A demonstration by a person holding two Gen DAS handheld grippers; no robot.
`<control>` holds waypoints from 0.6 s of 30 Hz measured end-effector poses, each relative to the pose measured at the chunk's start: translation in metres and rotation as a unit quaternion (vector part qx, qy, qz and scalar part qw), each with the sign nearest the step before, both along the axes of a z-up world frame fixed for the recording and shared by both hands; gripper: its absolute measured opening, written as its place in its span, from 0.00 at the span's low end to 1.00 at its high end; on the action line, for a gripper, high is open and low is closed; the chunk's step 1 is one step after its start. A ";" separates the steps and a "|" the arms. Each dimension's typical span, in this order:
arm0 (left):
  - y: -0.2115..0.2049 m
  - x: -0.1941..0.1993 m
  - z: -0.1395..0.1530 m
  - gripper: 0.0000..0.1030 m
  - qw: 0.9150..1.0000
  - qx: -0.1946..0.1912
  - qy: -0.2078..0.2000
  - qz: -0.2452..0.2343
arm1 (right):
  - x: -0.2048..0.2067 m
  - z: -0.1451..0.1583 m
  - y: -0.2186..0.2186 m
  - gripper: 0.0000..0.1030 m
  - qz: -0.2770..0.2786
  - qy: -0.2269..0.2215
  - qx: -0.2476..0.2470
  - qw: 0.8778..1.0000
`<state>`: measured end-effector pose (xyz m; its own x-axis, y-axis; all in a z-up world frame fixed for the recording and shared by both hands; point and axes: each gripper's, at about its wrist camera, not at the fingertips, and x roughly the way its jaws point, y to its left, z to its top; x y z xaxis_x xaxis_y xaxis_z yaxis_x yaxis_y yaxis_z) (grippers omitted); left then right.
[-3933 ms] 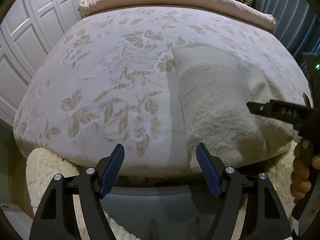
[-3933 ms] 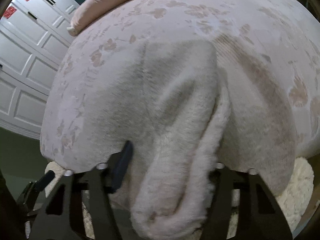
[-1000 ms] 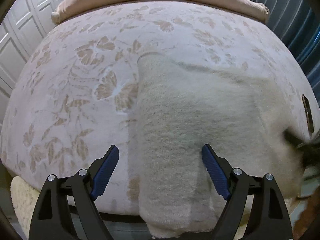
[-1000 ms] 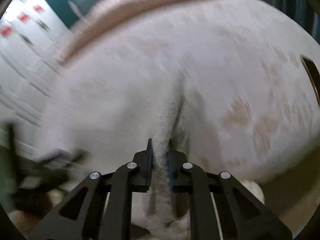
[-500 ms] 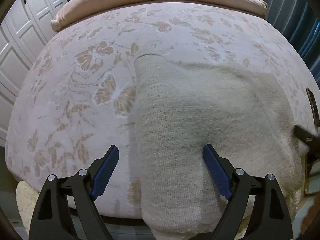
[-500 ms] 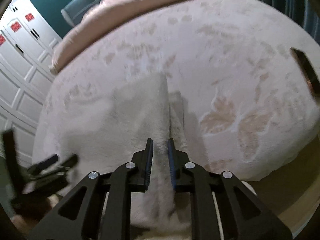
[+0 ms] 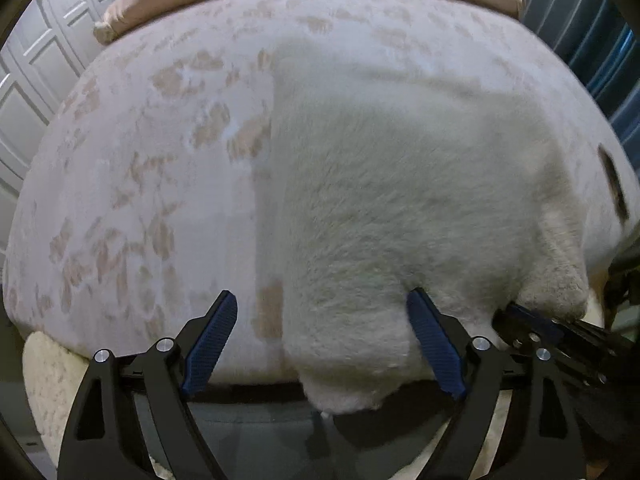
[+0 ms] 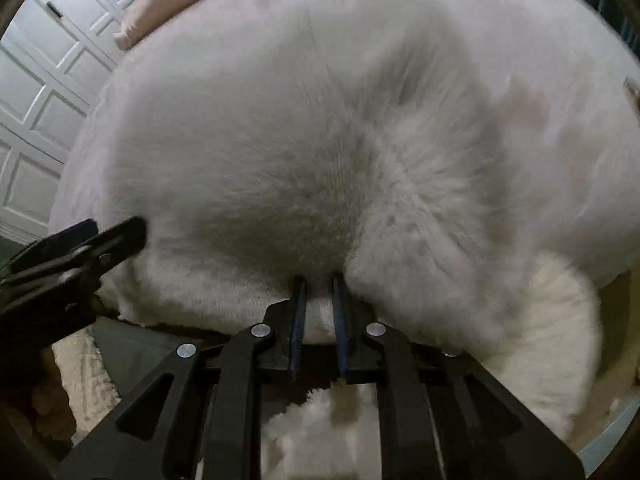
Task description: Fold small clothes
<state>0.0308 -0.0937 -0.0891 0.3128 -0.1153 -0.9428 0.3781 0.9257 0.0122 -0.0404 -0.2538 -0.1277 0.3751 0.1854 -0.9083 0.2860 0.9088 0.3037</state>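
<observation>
Left gripper (image 7: pixel 322 344) is spread wide at the bed's (image 7: pixel 120 200) near edge; right gripper (image 8: pixel 318 320) is seen clamped on the fleece garment (image 8: pixel 280 160) only in the right wrist view.

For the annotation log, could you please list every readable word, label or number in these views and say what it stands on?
None can be read.
Red labels on the white panelled wardrobe doors, at the right wrist view's top left: too small and cut off to read.
The fluffy cream garment, the floral bedspread and both grippers show no text.
</observation>
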 end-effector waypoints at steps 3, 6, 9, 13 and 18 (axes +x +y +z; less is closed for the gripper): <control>0.005 -0.001 -0.002 0.90 1.000 -0.004 -0.008 0.008 | -0.002 0.022 -0.005 0.13 -0.014 -0.013 0.011 1.000; 0.002 0.001 0.002 0.90 1.000 0.002 -0.016 0.004 | -0.008 0.053 -0.010 0.15 -0.021 -0.057 0.005 0.998; 0.001 -0.002 0.000 0.91 1.000 0.004 -0.019 0.006 | 0.003 0.029 -0.007 0.11 -0.007 -0.024 -0.013 1.000; 0.003 -0.004 0.004 0.91 1.000 0.002 -0.015 0.003 | 0.008 0.022 -0.003 0.12 -0.006 -0.015 -0.012 1.000; 0.013 0.006 0.023 0.89 0.999 -0.022 -0.031 0.028 | 0.008 0.075 -0.024 0.15 -0.043 -0.088 -0.012 0.995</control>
